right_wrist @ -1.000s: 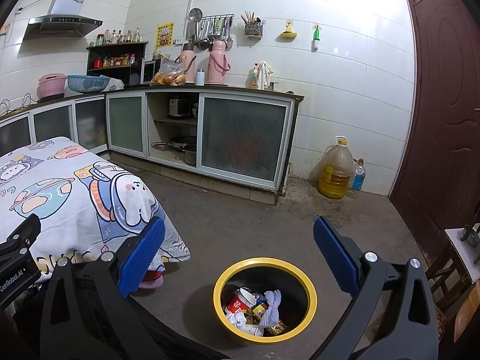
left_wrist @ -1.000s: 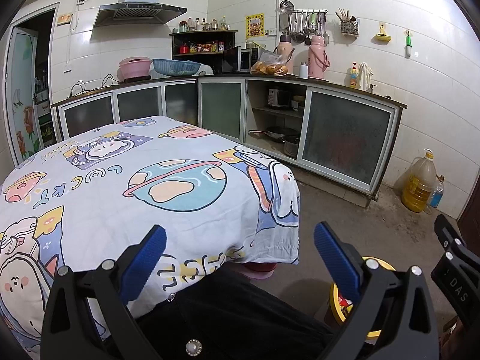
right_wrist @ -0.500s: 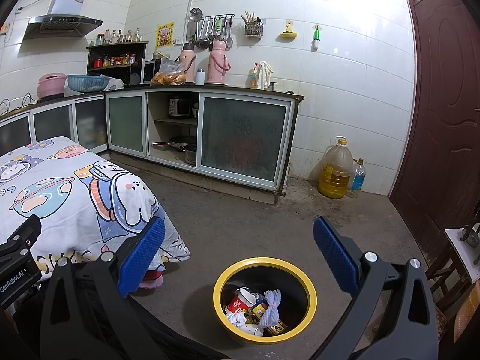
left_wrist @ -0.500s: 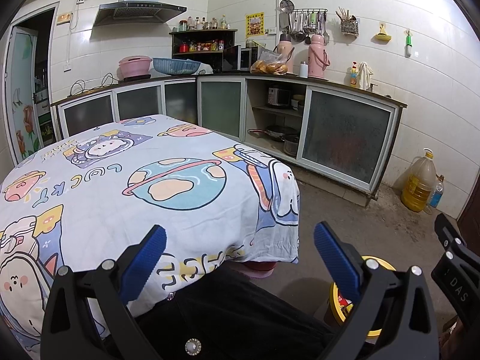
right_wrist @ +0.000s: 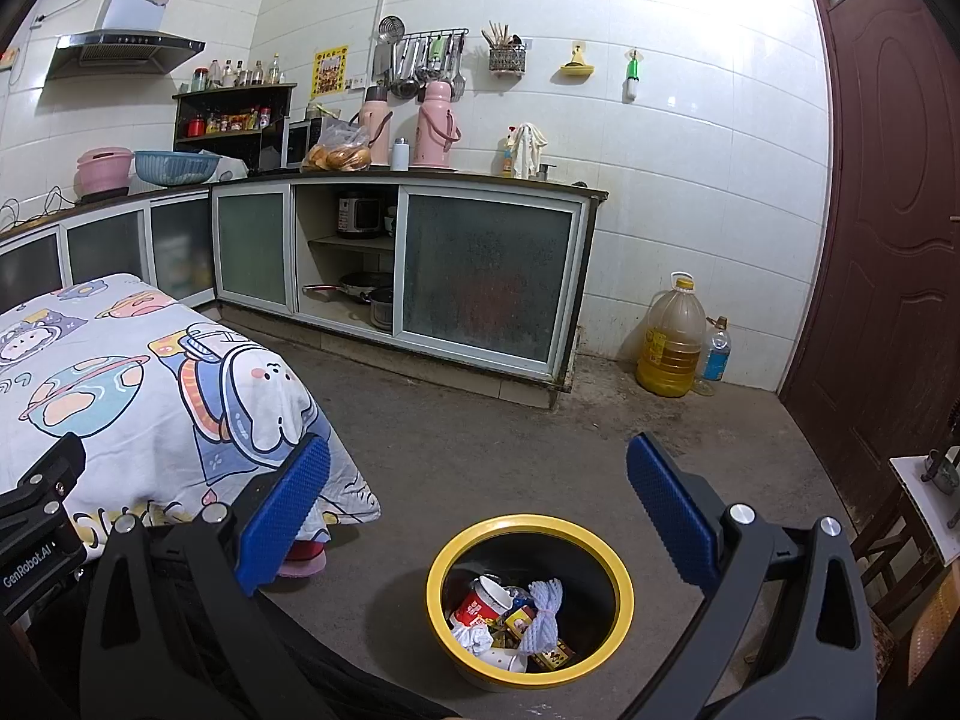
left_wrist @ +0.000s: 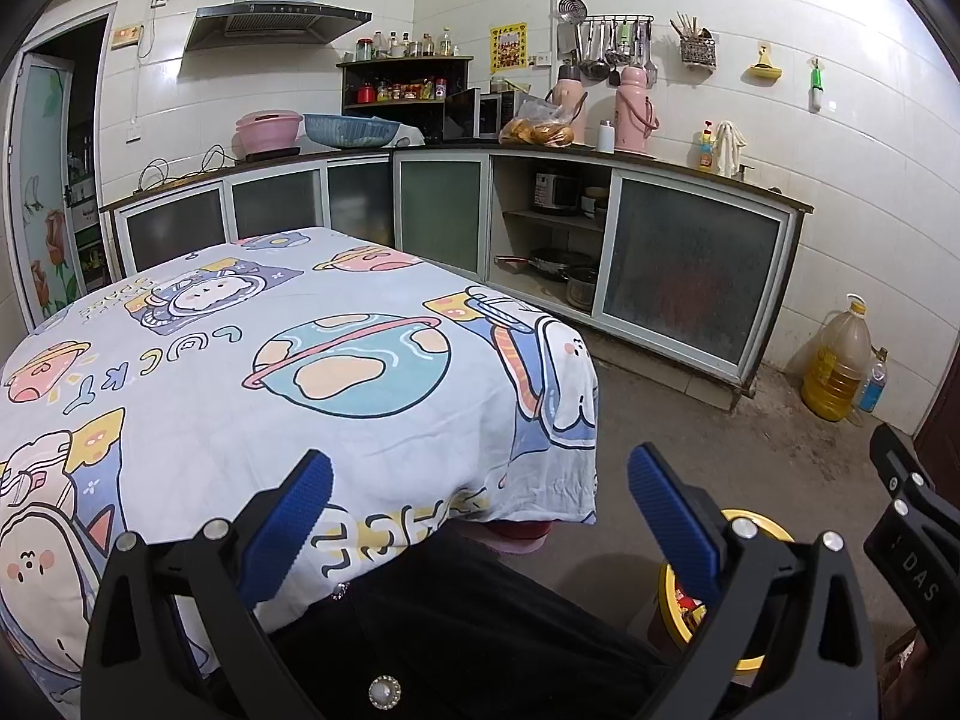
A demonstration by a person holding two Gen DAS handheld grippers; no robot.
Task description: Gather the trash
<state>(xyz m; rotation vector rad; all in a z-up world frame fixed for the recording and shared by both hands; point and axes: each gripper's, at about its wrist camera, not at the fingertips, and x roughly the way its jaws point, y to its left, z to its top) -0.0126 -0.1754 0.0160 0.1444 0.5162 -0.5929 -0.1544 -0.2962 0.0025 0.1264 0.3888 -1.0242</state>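
A yellow-rimmed black trash bin [right_wrist: 618,570] stands on the concrete floor and holds a red paper cup [right_wrist: 483,599], a white string bundle [right_wrist: 543,606], crumpled paper and wrappers. My right gripper [right_wrist: 477,501] is open and empty, held above and just behind the bin. My left gripper [left_wrist: 480,504] is open and empty over the near edge of the table with the cartoon cloth [left_wrist: 252,360]. The bin's rim also shows in the left wrist view [left_wrist: 762,531], mostly hidden behind the right finger. No loose trash shows on the cloth.
Kitchen cabinets [right_wrist: 480,282] run along the back wall. An oil jug [right_wrist: 671,336] and a small bottle [right_wrist: 715,354] stand on the floor by the brown door [right_wrist: 888,240]. A pink stool [right_wrist: 303,558] sits under the table. My dark-clothed lap [left_wrist: 456,618] fills the foreground.
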